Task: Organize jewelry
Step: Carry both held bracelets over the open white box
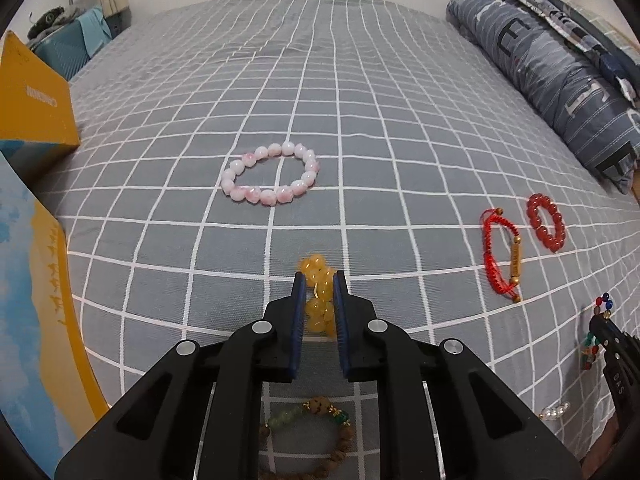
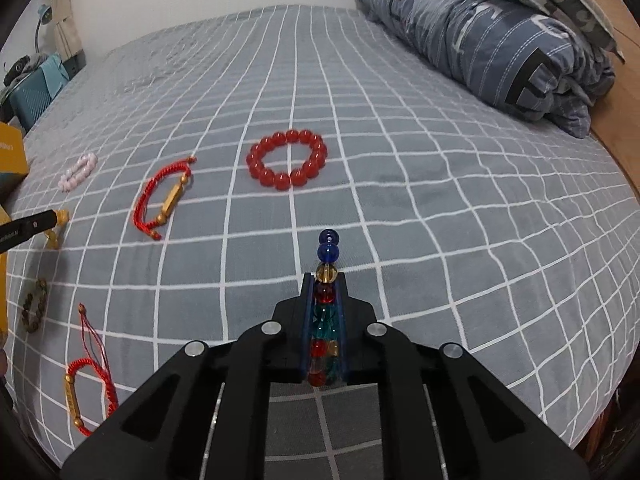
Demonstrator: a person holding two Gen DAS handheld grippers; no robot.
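My left gripper (image 1: 320,278) is shut on a yellow bead bracelet (image 1: 319,300), squeezed flat between the pads just above the grey checked bedsheet (image 1: 360,120). My right gripper (image 2: 325,280) is shut on a multicoloured glass bead bracelet (image 2: 328,252), whose blue beads stick out past the fingertips. On the sheet lie a pink bead bracelet (image 1: 272,174), a red bead bracelet (image 2: 287,159), a red cord bracelet with a gold tube (image 2: 166,198), a second red cord bracelet (image 2: 86,392), and a brown and green bead bracelet (image 1: 312,432) under the left gripper.
A yellow and blue box (image 1: 34,92) stands at the left edge of the bed, with another box (image 1: 36,312) nearer. A folded blue quilt (image 2: 492,32) lies at the far right. A small pearl piece (image 1: 556,410) rests near the right gripper (image 1: 612,344).
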